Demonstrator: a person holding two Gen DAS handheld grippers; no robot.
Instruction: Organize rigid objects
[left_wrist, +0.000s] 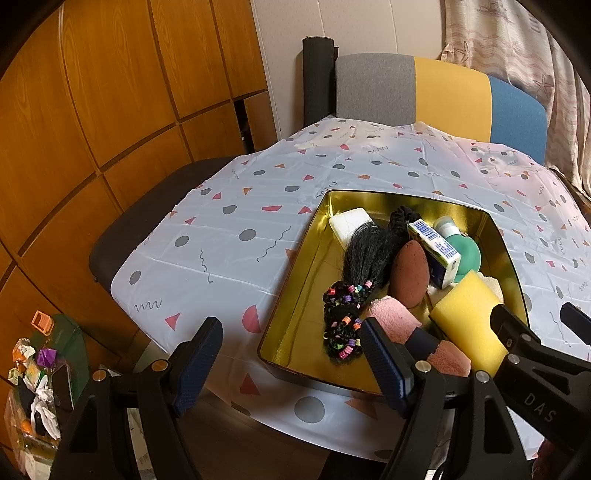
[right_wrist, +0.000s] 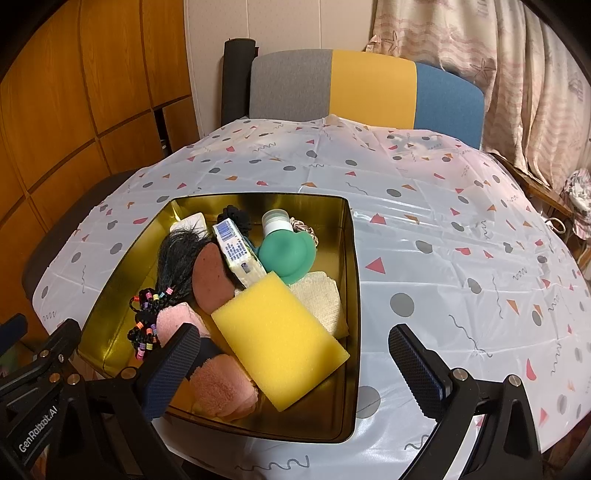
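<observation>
A gold tin box (left_wrist: 295, 291) (right_wrist: 351, 280) stands on the patterned tablecloth (left_wrist: 229, 236) (right_wrist: 443, 229). It holds a yellow sponge (left_wrist: 469, 321) (right_wrist: 280, 336), a brown makeup sponge (left_wrist: 408, 273) (right_wrist: 210, 280), a green bottle (left_wrist: 465, 251) (right_wrist: 288, 251), a small white-blue carton (left_wrist: 436, 251) (right_wrist: 238, 254), black hair with beaded ties (left_wrist: 354, 266) (right_wrist: 173, 262), a pink cloth (left_wrist: 399, 321) (right_wrist: 221, 384), a white soap bar (left_wrist: 347, 223) and a cream cloth (right_wrist: 321, 299). My left gripper (left_wrist: 291, 365) is open and empty at the box's near left corner. My right gripper (right_wrist: 291, 373) is open and empty over the box's near edge.
A grey, yellow and blue chair back (left_wrist: 443, 92) (right_wrist: 369, 85) stands behind the table. Wooden cabinets (left_wrist: 92, 110) line the left. A dark chair seat (left_wrist: 147, 214) sits at the table's left edge. A cluttered bin (left_wrist: 33, 387) is on the floor at lower left. Curtains (right_wrist: 498, 74) hang at right.
</observation>
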